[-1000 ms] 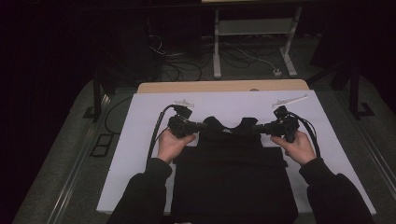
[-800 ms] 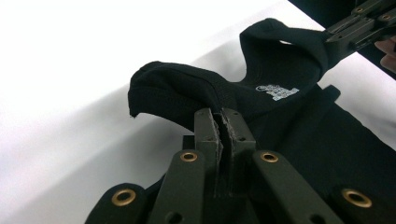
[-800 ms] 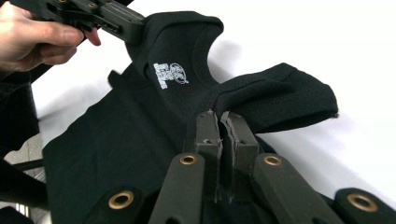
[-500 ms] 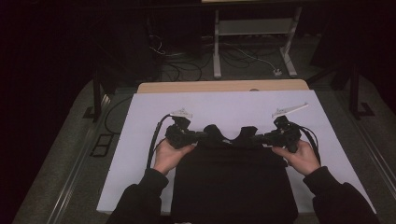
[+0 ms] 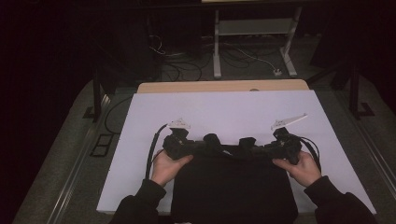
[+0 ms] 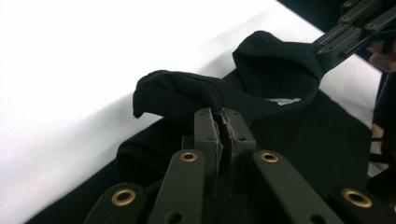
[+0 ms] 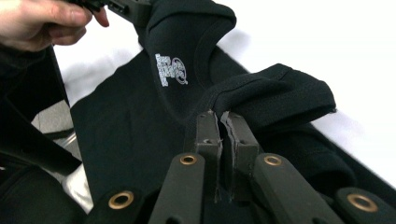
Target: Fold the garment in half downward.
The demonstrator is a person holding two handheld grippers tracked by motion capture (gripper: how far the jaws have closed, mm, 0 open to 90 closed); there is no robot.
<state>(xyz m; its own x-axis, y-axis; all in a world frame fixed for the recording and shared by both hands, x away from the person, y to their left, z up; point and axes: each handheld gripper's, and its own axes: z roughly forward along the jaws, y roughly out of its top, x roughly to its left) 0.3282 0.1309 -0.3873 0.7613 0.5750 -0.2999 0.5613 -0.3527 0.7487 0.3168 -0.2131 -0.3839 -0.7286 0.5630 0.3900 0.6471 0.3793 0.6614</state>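
Note:
A black garment (image 5: 233, 191) with a small white printed mark (image 7: 170, 70) near its neckline lies on the white table cover (image 5: 224, 112), hanging over the near edge. My left gripper (image 5: 201, 148) is shut on the garment's left shoulder strap (image 6: 187, 95). My right gripper (image 5: 256, 150) is shut on the right shoulder strap (image 7: 275, 93). Both straps are lifted a little off the table and folded over the jaws. In the left gripper view the other gripper (image 6: 355, 28) holds its strap at the top right.
A wooden table edge (image 5: 224, 86) shows beyond the white cover. Behind it stand a metal frame (image 5: 252, 37) and loose cables (image 5: 187, 60) on the dark floor. A cable (image 5: 152, 149) trails from my left gripper across the cover.
Both hands have drawn the garment's top edge toward the person, and more of the cloth now hangs over the near table edge.

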